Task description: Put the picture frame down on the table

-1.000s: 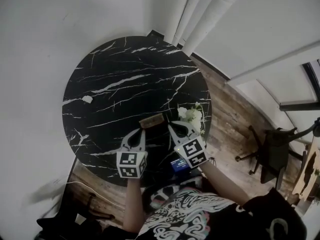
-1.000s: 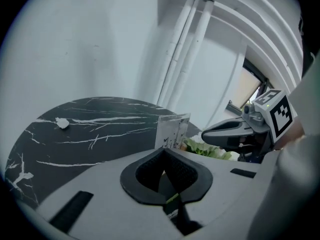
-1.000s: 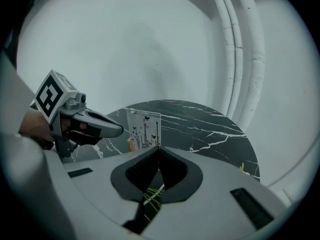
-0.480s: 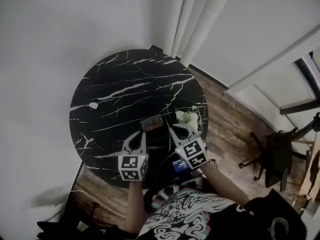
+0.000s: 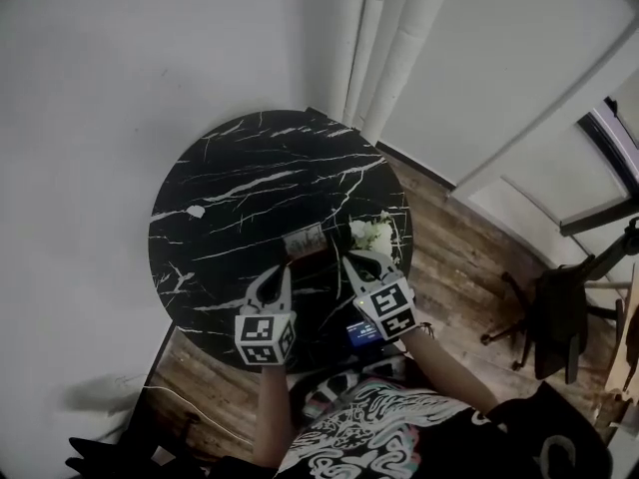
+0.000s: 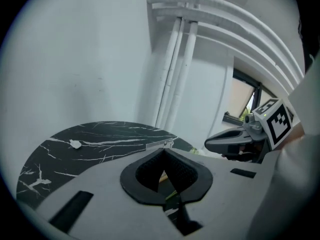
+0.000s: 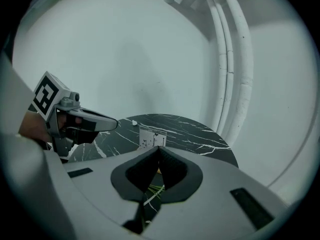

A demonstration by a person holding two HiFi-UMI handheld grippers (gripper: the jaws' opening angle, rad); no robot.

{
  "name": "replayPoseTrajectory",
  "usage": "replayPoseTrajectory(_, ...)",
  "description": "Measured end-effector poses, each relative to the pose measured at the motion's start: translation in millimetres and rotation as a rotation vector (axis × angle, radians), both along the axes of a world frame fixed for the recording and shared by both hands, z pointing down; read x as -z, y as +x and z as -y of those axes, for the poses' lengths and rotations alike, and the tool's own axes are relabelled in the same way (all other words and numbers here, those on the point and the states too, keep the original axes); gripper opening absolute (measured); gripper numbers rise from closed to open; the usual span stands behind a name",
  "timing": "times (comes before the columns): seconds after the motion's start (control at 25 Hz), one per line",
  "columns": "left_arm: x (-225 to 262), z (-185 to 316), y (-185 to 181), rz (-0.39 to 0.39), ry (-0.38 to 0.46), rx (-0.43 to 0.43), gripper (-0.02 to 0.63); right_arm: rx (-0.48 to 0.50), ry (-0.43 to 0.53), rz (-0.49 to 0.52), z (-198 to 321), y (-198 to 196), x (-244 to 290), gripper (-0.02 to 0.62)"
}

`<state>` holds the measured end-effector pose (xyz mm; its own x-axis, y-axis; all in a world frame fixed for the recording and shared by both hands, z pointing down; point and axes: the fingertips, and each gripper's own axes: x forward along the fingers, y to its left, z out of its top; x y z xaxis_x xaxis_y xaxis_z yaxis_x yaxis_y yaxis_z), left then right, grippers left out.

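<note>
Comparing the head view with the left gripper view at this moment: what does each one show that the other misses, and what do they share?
Only the head view shows the office chair, the plank floor and the person's patterned shirt. Only the left gripper view shows a daylit window and a close look along the left gripper, its jaws closed tip to tip with nothing between them. Both show the black marble table, the picture frame, a small white scrap, the right gripper and the white pipes.

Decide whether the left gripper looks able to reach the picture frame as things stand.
Probably yes: the picture frame stands just ahead of the left gripper, with only bare table between and nothing blocking. Its jaws are together, so they would have to open first.
</note>
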<state>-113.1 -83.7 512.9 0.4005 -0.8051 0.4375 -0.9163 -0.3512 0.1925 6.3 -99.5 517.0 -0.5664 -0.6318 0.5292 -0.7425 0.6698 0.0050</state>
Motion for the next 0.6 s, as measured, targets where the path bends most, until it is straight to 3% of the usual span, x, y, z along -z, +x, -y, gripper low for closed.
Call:
replayPoseTrajectory(0.08, 5.9, -3.7, -2.3, -0.011, 0.019, 0.006, 0.014, 0.001, 0.021, 0.005, -2.5, -0.5, 6.6, 0.018)
replayPoseTrajectory(0.36, 23.1, -20.9, -4.5, 0.088, 0.075, 0.006, 0.014, -0.031, 0.076, 0.047, -15.2, 4.0, 33.7, 0.018)
replayPoseTrajectory(0.6, 41.4, -36.0, -5.7, 0.079, 0.117, 0.032, 0.014, -0.055, 0.097, 0.08, -27.4, 10.7, 46.2, 0.018)
